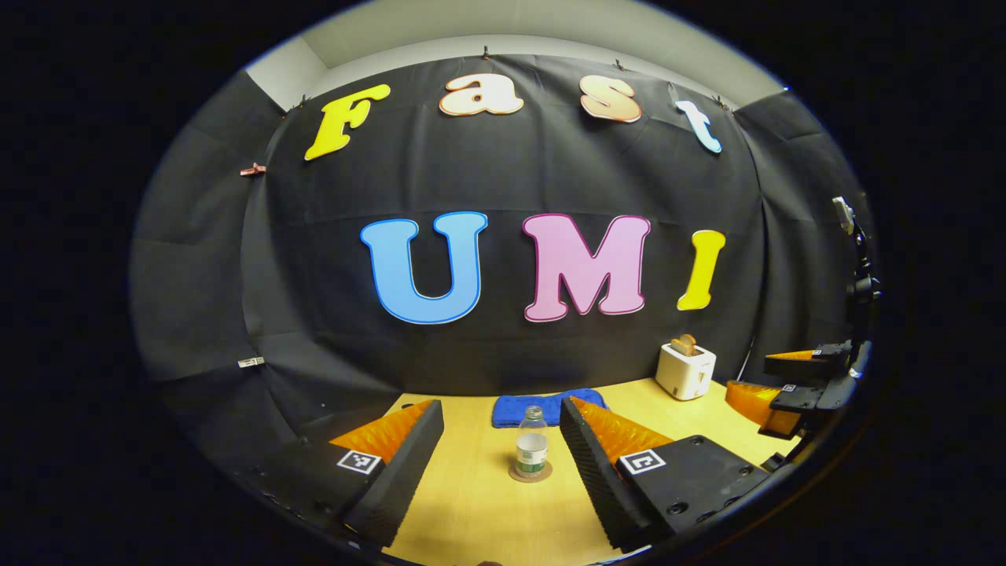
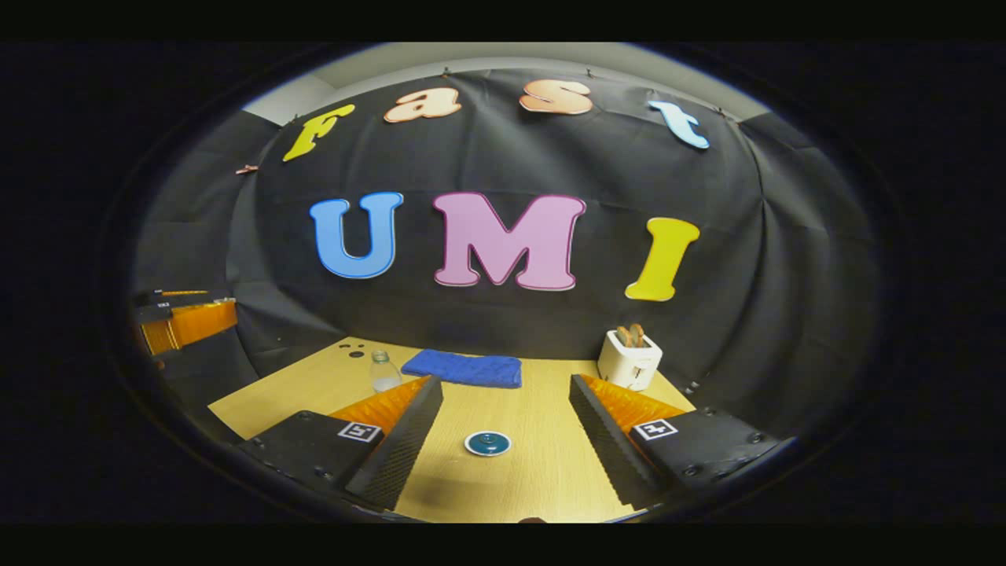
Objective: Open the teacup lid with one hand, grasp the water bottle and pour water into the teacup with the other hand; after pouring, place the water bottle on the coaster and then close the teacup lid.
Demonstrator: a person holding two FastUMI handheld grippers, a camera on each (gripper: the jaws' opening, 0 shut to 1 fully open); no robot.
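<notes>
Bottle (image 1: 531, 445): clear plastic, on round coaster (image 1: 530, 472) | lid (image 2: 487, 443): glossy disc | both grippers (image 1: 503, 448) (image 2: 503, 424) apart

Table (image 1: 471, 503) pale matt wood grain; water bottle (image 1: 531, 444) clear glossy plastic; far towel (image 2: 464, 368) fuzzy cloth; toaster (image 2: 628, 360) smooth plastic.

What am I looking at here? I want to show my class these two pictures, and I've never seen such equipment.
A person holds a two-finger claw in each hand, and each claw carries a camera looking along its fingers. In the left gripper view, the left claw is open and empty, facing a water bottle that stands on a coaster. In the right gripper view, the right claw is open over a round lidded teacup. On the wooden table also lie a blue cloth and a toaster. Nothing is held.
</notes>
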